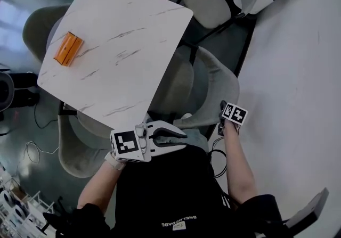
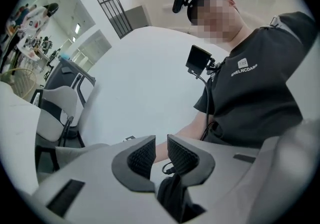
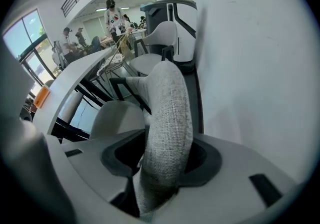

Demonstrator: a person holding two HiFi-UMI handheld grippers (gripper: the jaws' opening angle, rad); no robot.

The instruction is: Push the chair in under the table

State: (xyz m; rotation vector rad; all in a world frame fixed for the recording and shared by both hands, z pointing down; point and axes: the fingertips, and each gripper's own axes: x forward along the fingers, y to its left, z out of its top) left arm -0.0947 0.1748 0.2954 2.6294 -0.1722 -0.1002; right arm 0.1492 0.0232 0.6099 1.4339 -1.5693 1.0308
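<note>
Two grippers are in play, and only the right gripper (image 1: 225, 108) is at the chair (image 1: 216, 80). In the head view this grey fabric chair stands at four o'clock from the white marbled counter (image 1: 122, 45), its seat partly tucked beneath the counter's edge and its curved backrest clear of it. The right gripper meets the backrest rim at the chair's five o'clock. In the right gripper view (image 3: 162, 154) the backrest (image 3: 167, 118) runs straight between the spread fingers (image 3: 125, 155); a dark gap shows on the nine o'clock side of the fabric, so they straddle it without clamping. The left gripper (image 1: 179, 137) hovers at the chair's seven o'clock, just off the counter's near corner, pointing level across the person's dark shirt (image 1: 170, 194). In the left gripper view (image 2: 161, 144) its ribbed fingers (image 2: 142, 158) stand a narrow slit apart with nothing between them. An orange box (image 1: 68, 48) lies at nine o'clock on the counter, and other grey chairs stand at the counter's one, six and ten o'clock.
</note>
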